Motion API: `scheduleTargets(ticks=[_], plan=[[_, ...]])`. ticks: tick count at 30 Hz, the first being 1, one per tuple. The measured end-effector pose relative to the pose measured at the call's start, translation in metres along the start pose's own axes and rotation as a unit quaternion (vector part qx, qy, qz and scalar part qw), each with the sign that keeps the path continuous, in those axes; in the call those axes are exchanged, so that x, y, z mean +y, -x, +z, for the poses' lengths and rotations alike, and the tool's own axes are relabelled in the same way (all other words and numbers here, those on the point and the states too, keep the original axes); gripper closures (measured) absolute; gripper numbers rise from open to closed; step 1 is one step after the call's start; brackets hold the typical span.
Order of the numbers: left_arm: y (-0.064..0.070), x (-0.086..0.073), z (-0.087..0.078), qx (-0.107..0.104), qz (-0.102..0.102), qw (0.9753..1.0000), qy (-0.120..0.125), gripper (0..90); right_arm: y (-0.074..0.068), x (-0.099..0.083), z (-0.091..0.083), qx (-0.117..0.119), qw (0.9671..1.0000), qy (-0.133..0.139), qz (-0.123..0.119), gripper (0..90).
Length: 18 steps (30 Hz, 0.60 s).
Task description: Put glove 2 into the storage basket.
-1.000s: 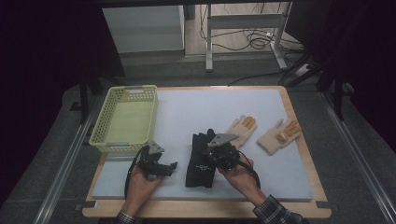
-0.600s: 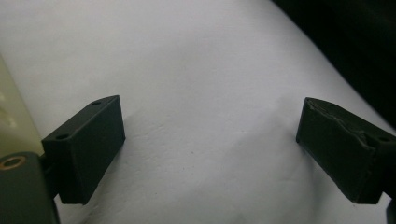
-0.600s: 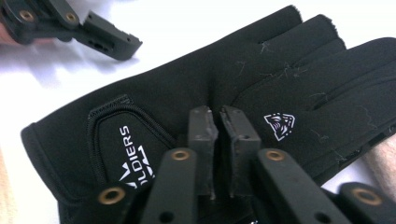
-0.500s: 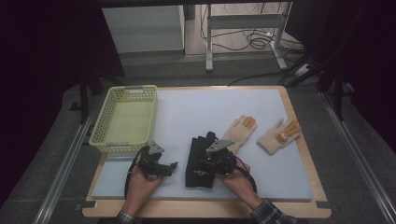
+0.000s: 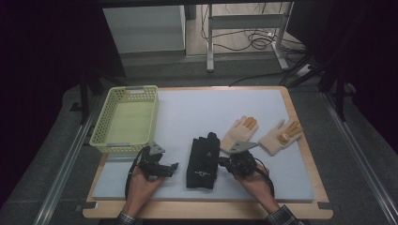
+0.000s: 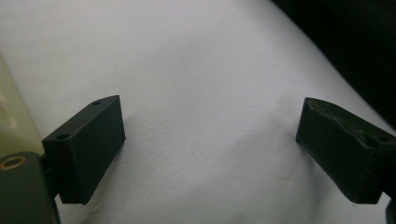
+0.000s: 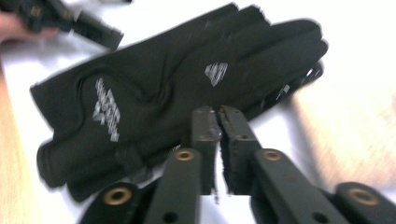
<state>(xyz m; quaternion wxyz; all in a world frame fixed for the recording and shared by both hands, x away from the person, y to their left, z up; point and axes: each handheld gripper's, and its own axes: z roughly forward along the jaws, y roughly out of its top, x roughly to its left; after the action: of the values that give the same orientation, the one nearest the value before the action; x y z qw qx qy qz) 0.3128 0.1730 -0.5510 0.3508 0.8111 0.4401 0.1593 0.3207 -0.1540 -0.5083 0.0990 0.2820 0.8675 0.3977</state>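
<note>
A pair of black gloves (image 5: 202, 157) lies stacked flat on the white mat, fingers pointing away from me; the right gripper view shows the top black glove (image 7: 154, 88) with its white logos. My right gripper (image 5: 224, 163) rests at the gloves' right edge, jaws shut together with nothing visible between them (image 7: 217, 116). My left gripper (image 5: 172, 168) sits just left of the gloves, and its jaws stand wide open over bare mat (image 6: 212, 149). Two tan gloves (image 5: 239, 133) (image 5: 280, 137) lie palm up to the right.
A pale yellow mesh basket (image 5: 126, 119) stands at the mat's left edge, and its wall (image 6: 9, 116) shows beside my left jaw. The wooden table border (image 5: 206, 211) runs along the front. The other gripper (image 7: 70, 21) appears beyond the glove's cuff.
My right gripper has drawn back from on top of the black gloves to their right edge. The left gripper has hardly moved.
</note>
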Motion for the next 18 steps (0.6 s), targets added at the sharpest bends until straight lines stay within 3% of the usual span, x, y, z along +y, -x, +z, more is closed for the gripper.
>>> scheduleTargets(ticks=[6, 8, 18], plan=[[-0.001, -0.001, -0.003, -0.009, 0.004, 0.9999, 0.008, 12.1, -0.006, -0.019, 0.002, 0.018, 0.9998, -0.006, -0.002, 88.6], [-0.002, -0.003, -0.005, 0.003, 0.013, 0.9999, 0.001, 11.5, -0.008, -0.022, 0.003, 0.023, 0.9997, -0.007, -0.003, 88.5], [-0.023, -0.019, -0.027, 0.031, -0.011, 0.9994, -0.007, 8.7, -0.018, -0.023, 0.017, 0.043, 0.9990, -0.008, -0.004, 88.5]])
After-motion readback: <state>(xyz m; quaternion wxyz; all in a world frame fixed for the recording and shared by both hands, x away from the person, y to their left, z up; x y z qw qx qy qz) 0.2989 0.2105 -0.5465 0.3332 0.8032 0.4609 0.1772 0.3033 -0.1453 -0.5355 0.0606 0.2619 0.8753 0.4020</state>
